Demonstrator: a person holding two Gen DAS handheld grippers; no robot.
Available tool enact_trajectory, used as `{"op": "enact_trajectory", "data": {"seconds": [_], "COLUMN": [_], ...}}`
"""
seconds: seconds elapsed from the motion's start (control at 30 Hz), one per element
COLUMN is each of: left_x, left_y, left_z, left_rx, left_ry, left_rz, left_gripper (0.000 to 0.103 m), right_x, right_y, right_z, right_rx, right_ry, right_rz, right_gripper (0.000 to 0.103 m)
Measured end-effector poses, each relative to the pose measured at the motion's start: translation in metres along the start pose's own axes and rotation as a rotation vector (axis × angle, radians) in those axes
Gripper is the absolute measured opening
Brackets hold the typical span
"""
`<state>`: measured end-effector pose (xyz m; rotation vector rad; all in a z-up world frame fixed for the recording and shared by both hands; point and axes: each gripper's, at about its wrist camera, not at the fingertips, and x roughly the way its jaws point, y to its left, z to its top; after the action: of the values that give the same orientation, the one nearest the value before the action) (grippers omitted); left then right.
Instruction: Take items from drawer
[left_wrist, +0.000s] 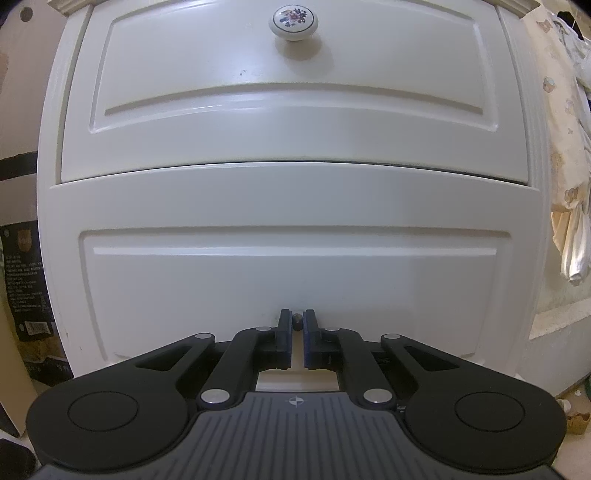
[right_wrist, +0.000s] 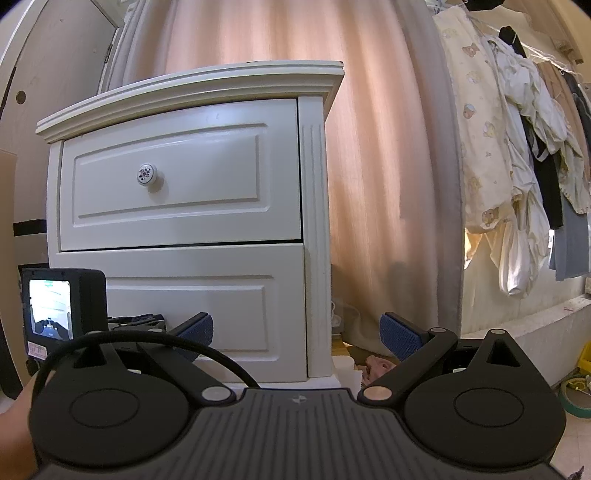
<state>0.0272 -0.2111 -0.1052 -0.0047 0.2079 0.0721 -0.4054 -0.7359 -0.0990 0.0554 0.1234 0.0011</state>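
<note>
Both drawer fronts (left_wrist: 295, 110) sit flush with the white nightstand (right_wrist: 314, 221) — no gap to reach inside. To its right, open floor runs to the curtain (right_wrist: 388, 166), though hanging clothes (right_wrist: 517, 147) crowd further right — and tape rolls (right_wrist: 576, 398) sit low.

Right wrist view. The right gripper (right_wrist: 297, 334), fingers spread wide with blue pads (right_wrist: 400, 336), faces a white two-drawer nightstand (right_wrist: 314, 229); both drawers are closed. The upper drawer (right_wrist: 177, 177) carries a floral ceramic knob (right_wrist: 147, 174). The left gripper's camera screen (right_wrist: 50, 308) sits before the lower drawer (right_wrist: 192, 310). A pink curtain (right_wrist: 384, 147) and hanging clothes (right_wrist: 517, 166) lie to the right.
</note>
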Motion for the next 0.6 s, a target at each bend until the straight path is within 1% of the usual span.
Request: {"op": "enact_trajectory", "data": {"seconds": [0.13, 0.3, 0.4, 0.6], "left_x": [-0.022, -0.048, -0.059, -0.092], "left_y": [-0.01, -0.022, -0.029, -0.042], "left_z": [-0.015, -0.029, -0.027, -0.029], "left_rx": [0.006, 0.004, 0.018, 0.028], "left_ry": [-0.002, 0.006, 0.007, -0.019], "left_rz": [-0.001, -0.015, -0.015, -0.018], "left_gripper": [0.002, 0.002, 0.002, 0.0], "right_x": [-0.001, 0.001, -0.001, -0.014], "right_y": [-0.001, -0.004, -0.004, 0.001], "right_z": [-0.001, -0.004, -0.007, -0.009], "right_rx": [0.005, 0.025, 0.041, 0.019], "right_ry": [-0.003, 0.017, 0.035, -0.001], "right_rz": [0.003, 0.015, 0.05, 0.063], "right_gripper": [0.103, 0.103, 0.103, 0.103]}}
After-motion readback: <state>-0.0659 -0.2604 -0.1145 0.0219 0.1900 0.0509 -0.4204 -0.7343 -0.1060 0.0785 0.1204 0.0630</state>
